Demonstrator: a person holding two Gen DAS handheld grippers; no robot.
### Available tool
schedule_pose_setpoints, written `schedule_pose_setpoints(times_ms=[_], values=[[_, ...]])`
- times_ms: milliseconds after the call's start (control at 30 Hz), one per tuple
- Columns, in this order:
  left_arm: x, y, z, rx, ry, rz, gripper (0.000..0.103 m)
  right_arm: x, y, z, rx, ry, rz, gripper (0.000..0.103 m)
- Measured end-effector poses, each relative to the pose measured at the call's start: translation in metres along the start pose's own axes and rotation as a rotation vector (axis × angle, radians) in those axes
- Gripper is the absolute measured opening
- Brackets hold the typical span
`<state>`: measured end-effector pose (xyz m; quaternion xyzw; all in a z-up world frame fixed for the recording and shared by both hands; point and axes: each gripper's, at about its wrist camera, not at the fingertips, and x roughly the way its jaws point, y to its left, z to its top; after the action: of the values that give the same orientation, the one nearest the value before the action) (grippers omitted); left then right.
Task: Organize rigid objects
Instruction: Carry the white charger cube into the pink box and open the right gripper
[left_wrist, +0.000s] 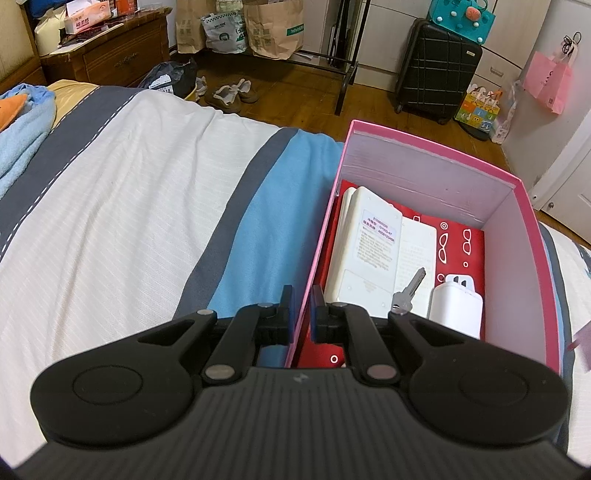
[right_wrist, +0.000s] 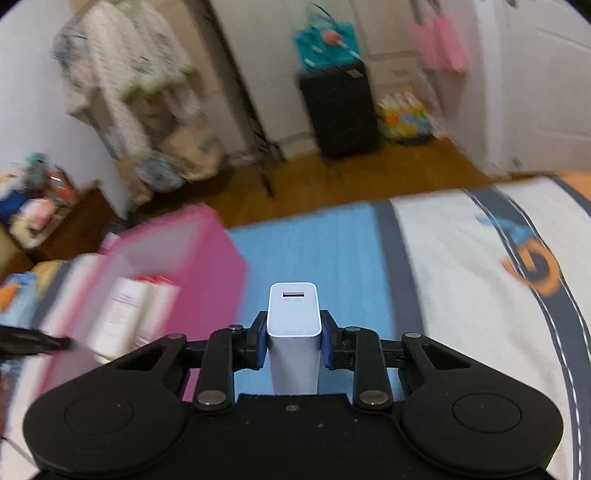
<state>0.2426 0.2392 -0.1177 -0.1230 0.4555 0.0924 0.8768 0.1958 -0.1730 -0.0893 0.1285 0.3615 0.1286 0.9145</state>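
Charger (right_wrist: 293, 325) is sitting clamped port-outward between the right gripper's (right_wrist: 294, 341) jaws above the bed (right_wrist: 461, 258), probably bound for the box (left_wrist: 517, 206), whose near wall the left gripper (left_wrist: 302, 310) is pinching, likely steadying it.

Left wrist close over pink box (left_wrist: 532, 236), right wrist beside it, both facing suitcase (right_wrist: 338, 110).

blur: pink box (right_wrist: 177, 266) and room smeared | hidden: charger (right_wrist: 293, 332) base (behind hand-held gripper body)
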Motion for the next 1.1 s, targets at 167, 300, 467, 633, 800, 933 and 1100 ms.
schedule_pose_setpoints(times_ms=[167,300,467,633,800,933,1100], values=[[0.0,0.0,0.0,0.003,0.0,0.001,0.007,-0.016,0.051,0.029,-0.057,-0.003,0.218,0.032],[0.0,-0.001,0.0,0.003,-0.001,0.002,0.007,0.009,0.098,0.04,-0.224,0.007,0.255,0.032],[0.001,-0.001,0.0,0.019,-0.003,0.005,0.007,0.073,0.129,0.053,-0.363,0.103,0.15,0.032],[0.001,0.003,0.0,0.005,-0.003,-0.021,0.007,0.128,0.158,0.044,-0.664,0.132,-0.118,0.032],[0.001,0.004,-0.001,0.012,-0.006,-0.033,0.007,0.168,0.174,0.032,-0.847,0.15,-0.279,0.031],[0.002,0.005,0.0,0.006,-0.003,-0.035,0.007,0.181,0.168,0.039,-0.724,0.228,-0.225,0.035],[0.003,0.003,0.0,0.023,-0.001,-0.027,0.007,0.125,0.139,0.062,-0.365,0.164,0.085,0.042]])
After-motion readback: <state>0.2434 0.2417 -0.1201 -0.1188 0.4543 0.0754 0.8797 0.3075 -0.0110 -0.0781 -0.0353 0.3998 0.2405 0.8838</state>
